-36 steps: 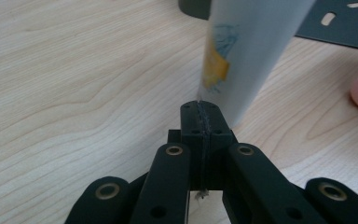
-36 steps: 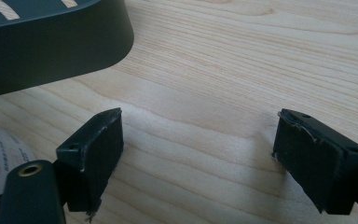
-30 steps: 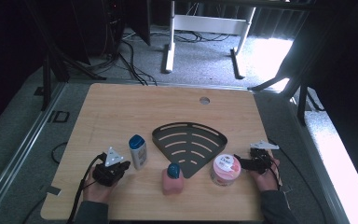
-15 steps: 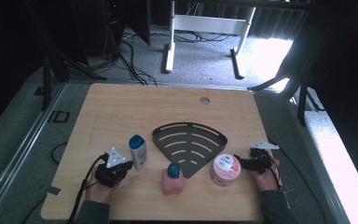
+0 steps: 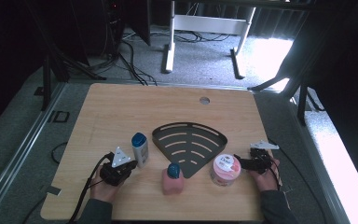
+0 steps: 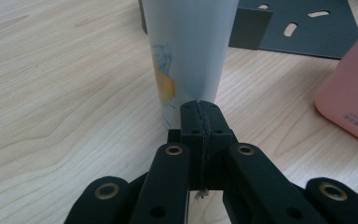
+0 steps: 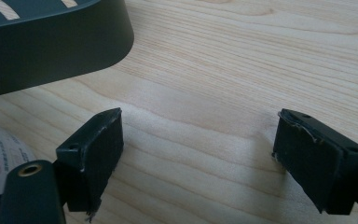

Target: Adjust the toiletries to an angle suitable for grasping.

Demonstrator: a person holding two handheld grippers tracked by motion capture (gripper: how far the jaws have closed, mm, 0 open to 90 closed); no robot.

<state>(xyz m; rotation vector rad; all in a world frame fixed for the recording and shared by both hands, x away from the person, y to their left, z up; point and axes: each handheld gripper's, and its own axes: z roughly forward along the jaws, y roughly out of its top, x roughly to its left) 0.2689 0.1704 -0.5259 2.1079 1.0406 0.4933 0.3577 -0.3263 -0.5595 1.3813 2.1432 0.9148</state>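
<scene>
A wooden desk (image 5: 121, 107) is carrying four things near its front edge. The left tongs (image 5: 133, 164) are lying near the front-left corner, jaws pressed fully together with nothing between them, their tip sitting just beside the base of an upright white bottle with a blue cap (image 5: 140, 149) (in the left gripper view, the bottle (image 6: 191, 51) is standing directly ahead of the shut jaws). A pink bottle with a blue cap (image 5: 172, 179) is standing at the front edge, near the middle. Behind it, a dark slotted corner shelf (image 5: 191, 142) is lying flat. A round pink-lidded Dove jar (image 5: 225, 170) is sitting toward the front-right corner, with the right tongs (image 5: 236, 158) resting just beside it, jaws standing wide apart over bare wood.
</scene>
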